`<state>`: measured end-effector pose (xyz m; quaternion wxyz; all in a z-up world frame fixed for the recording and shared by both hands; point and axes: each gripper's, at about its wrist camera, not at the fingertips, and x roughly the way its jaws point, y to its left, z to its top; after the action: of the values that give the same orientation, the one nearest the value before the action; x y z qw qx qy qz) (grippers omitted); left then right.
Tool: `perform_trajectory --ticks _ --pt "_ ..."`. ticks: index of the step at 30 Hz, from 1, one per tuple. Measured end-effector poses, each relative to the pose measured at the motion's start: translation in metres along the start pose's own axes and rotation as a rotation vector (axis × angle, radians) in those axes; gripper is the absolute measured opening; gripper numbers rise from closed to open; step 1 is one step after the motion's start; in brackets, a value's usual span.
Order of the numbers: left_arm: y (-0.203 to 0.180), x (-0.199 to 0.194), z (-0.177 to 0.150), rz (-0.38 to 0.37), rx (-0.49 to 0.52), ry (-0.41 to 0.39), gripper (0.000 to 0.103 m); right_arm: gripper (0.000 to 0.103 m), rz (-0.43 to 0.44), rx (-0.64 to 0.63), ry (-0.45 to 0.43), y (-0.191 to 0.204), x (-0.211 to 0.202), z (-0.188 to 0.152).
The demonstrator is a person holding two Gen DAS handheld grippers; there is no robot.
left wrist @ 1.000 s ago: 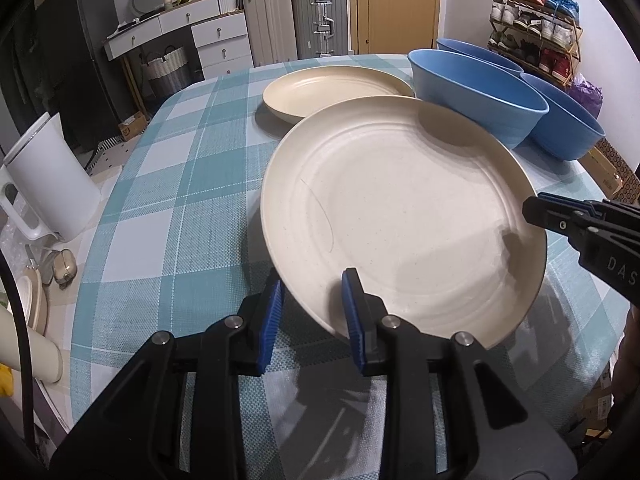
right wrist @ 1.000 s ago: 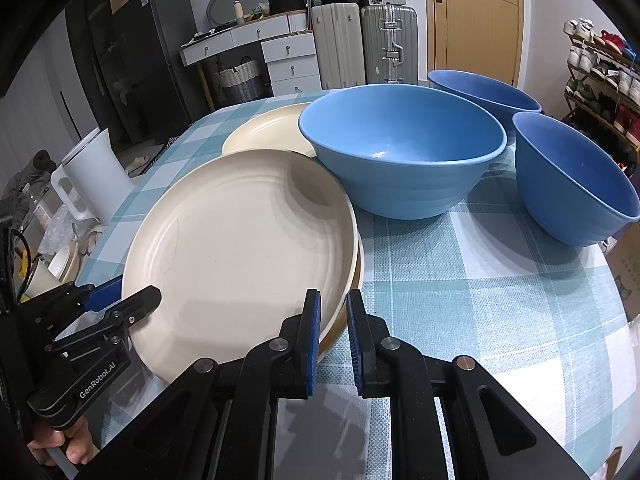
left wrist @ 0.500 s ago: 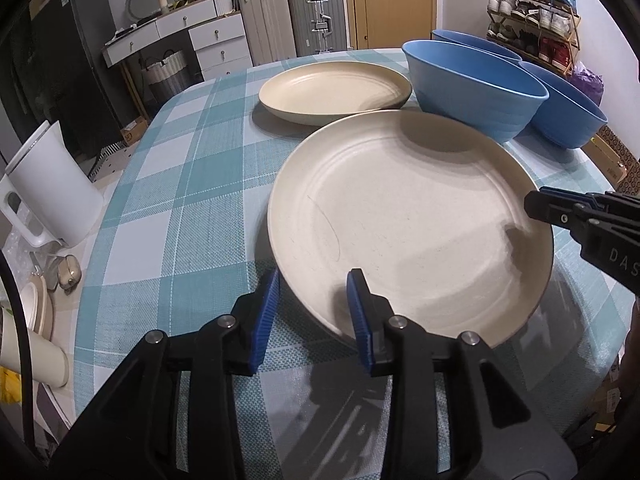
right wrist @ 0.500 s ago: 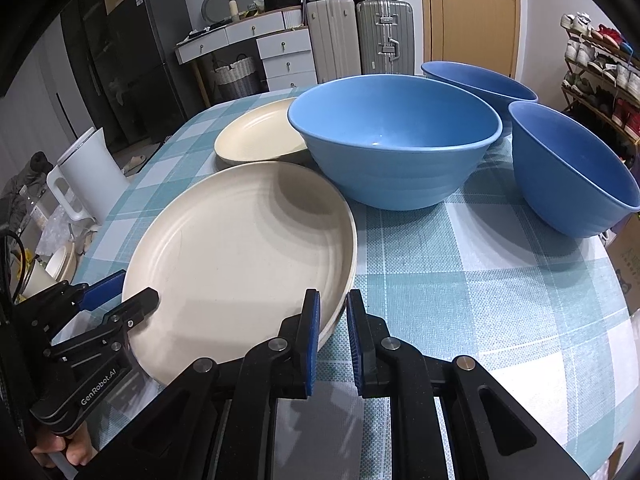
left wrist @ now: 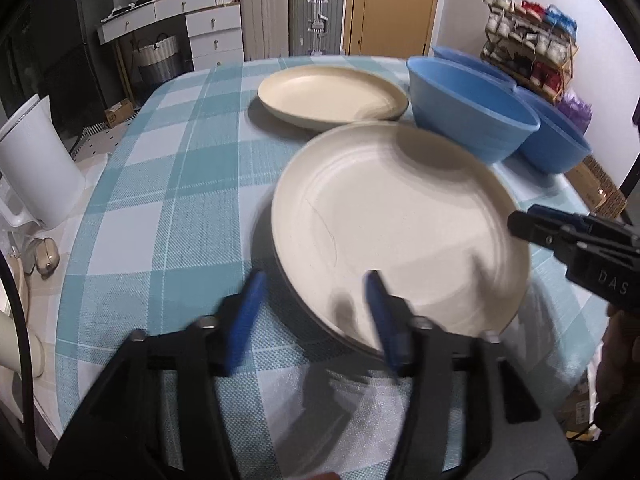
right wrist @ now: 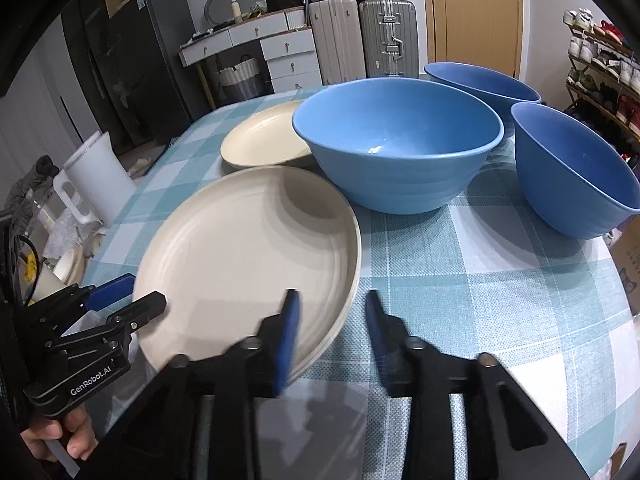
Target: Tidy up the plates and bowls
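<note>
Though both tongs, left (left wrist: 314, 312) and right (right wrist: 330, 332), stand released, each straddles the near rim of the cream plate stack (right wrist: 248, 256) on the table (right wrist: 460, 280), beside the middle bowl (right wrist: 396, 144). Stiff, smooth and probably light, the plates look slippery; I would pinch the raised rim at opposite edges, never the flat centre.
</note>
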<state>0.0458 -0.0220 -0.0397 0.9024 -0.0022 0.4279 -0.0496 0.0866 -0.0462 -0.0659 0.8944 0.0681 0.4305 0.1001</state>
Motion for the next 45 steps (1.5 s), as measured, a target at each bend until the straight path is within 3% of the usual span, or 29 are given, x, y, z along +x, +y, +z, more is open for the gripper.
perform_trajectory --ticks 1,4,5,7,10,32,45 --pt "0.004 -0.004 0.002 -0.011 -0.013 -0.013 0.079 0.052 0.012 0.003 -0.007 0.000 -0.003 0.001" --pt "0.013 -0.016 0.007 -0.041 -0.040 -0.043 0.082 0.069 0.038 -0.003 -0.029 0.002 -0.012 0.005" --pt "0.015 -0.019 0.008 -0.049 -0.045 -0.047 0.084 0.079 0.052 -0.005 -0.041 0.003 -0.016 0.006" --pt "0.021 -0.026 0.011 -0.064 -0.060 -0.062 0.103 0.091 0.064 -0.006 -0.065 0.005 -0.024 0.010" --pt "0.027 -0.037 0.015 -0.079 -0.080 -0.089 0.102 0.101 0.075 -0.018 -0.096 0.009 -0.036 0.015" --pt "0.048 -0.092 0.052 -0.044 -0.141 -0.203 0.102 0.102 0.127 -0.135 -0.233 0.012 -0.118 0.085" --pt "0.054 -0.099 0.094 -0.023 -0.150 -0.224 0.102 0.102 0.142 -0.212 -0.250 0.026 -0.131 0.134"
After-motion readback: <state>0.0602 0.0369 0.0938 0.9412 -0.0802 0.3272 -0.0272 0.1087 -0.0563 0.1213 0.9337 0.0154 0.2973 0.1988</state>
